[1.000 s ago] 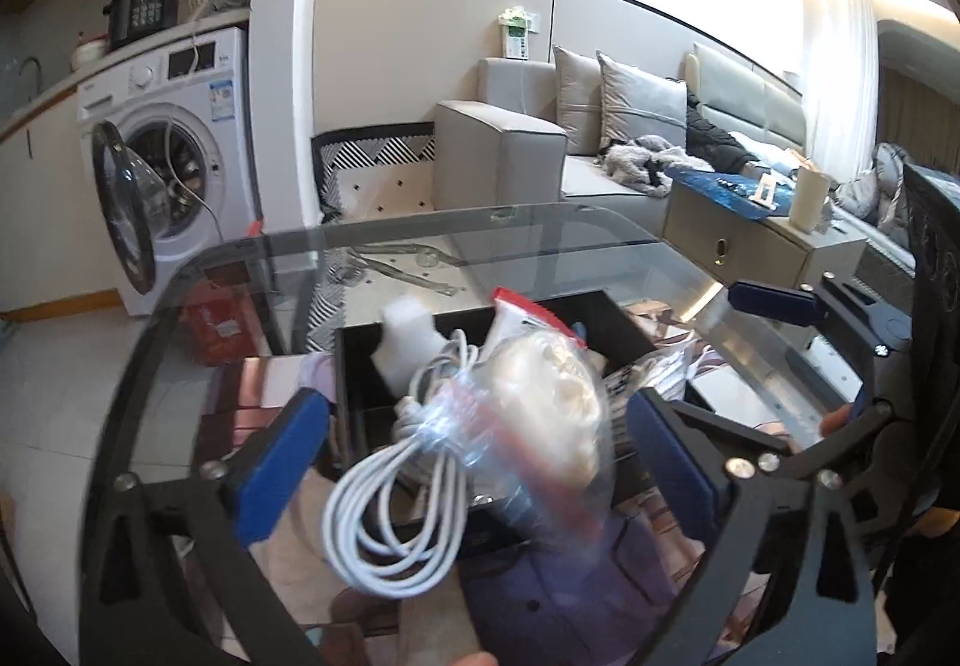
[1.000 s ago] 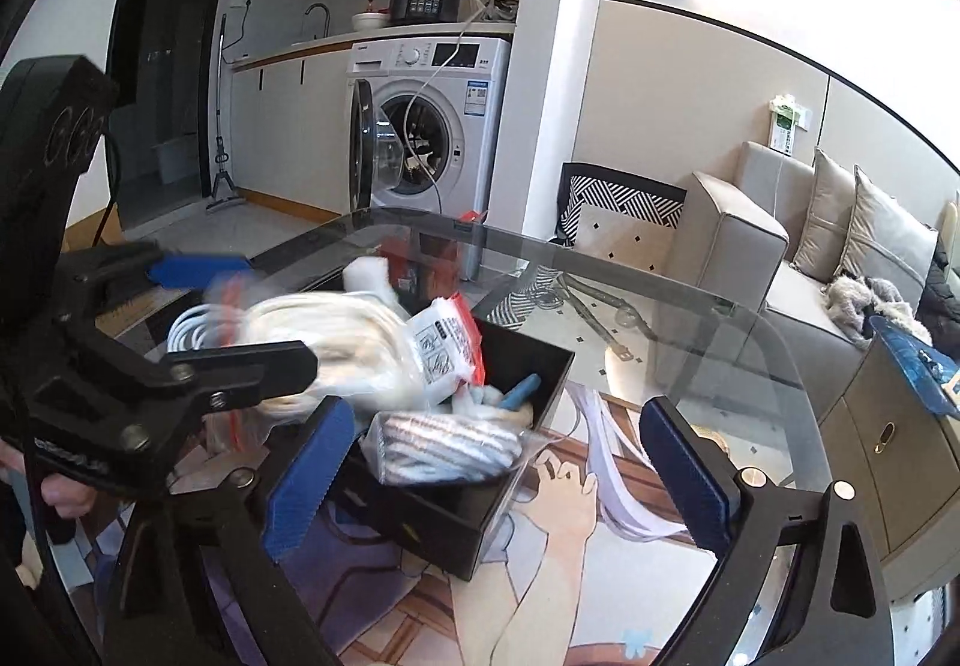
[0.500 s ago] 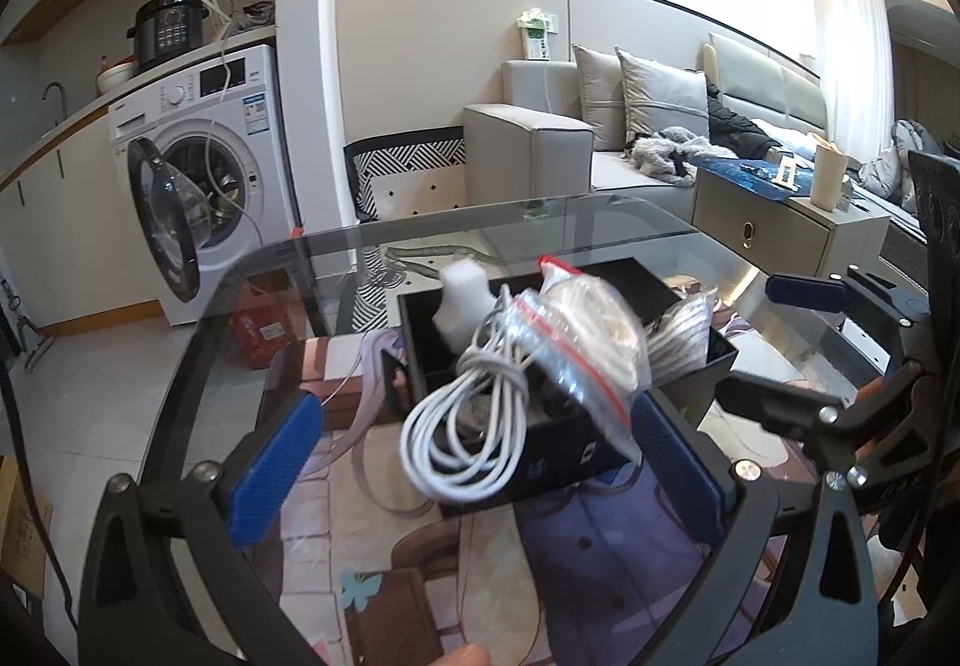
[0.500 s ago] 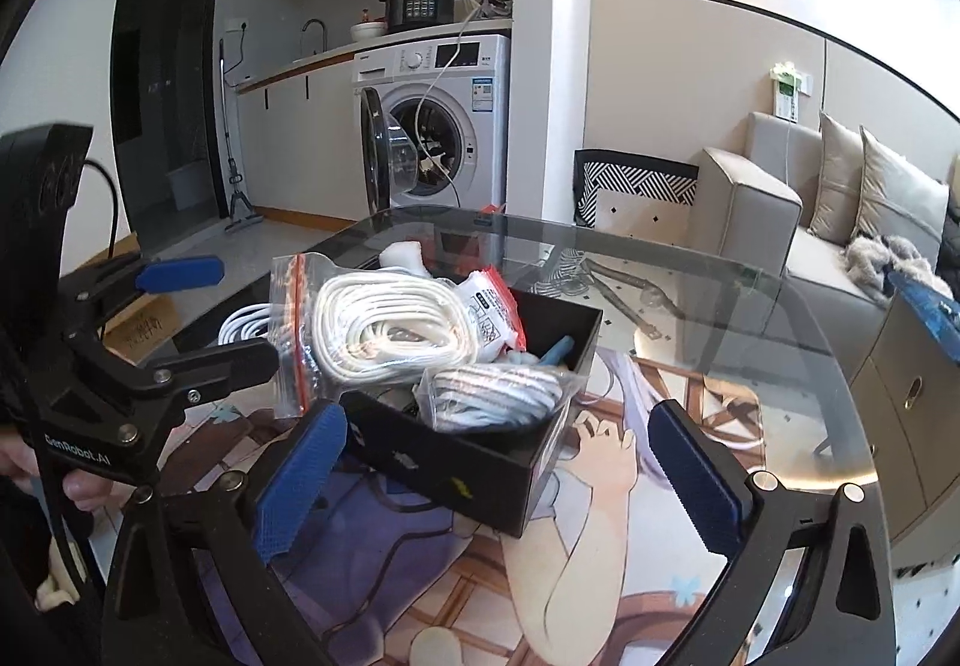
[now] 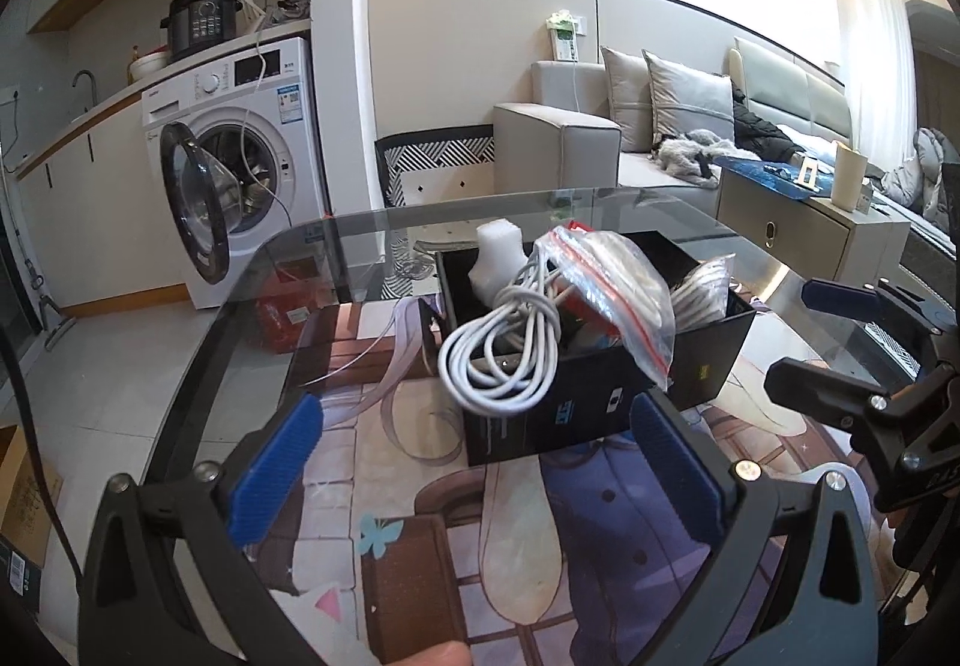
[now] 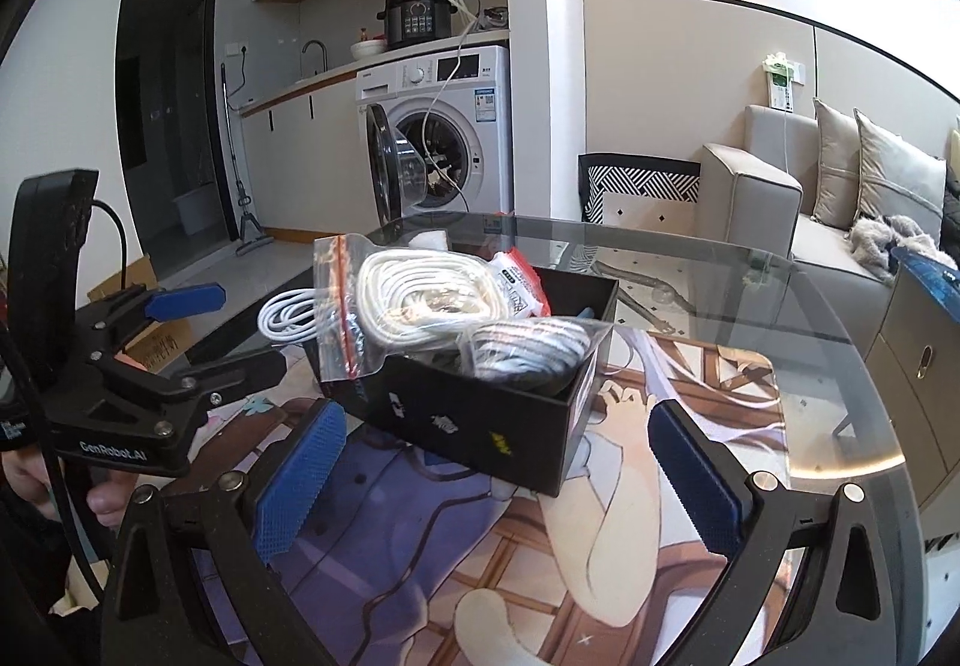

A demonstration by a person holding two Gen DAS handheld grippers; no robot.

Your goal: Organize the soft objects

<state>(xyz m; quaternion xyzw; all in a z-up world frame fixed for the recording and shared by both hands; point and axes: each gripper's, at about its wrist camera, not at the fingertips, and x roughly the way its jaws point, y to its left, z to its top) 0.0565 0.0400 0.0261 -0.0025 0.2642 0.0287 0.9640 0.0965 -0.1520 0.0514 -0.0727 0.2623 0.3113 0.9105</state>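
A black box stands on the glass table, piled with soft items. A loose white cable coil hangs over its edge. A clear zip bag with coiled white cord lies on top, next to a smaller bagged coil and a white foam piece. My left gripper is open and empty, in front of the box. My right gripper is open and empty, also short of the box.
A printed cartoon mat covers the glass table. A washing machine with its door open stands behind, and a sofa at the right. Each gripper shows in the other's view, left and right.
The left gripper has let go of the zip bag, which now rests on the box. Both grippers have drawn back from the box.
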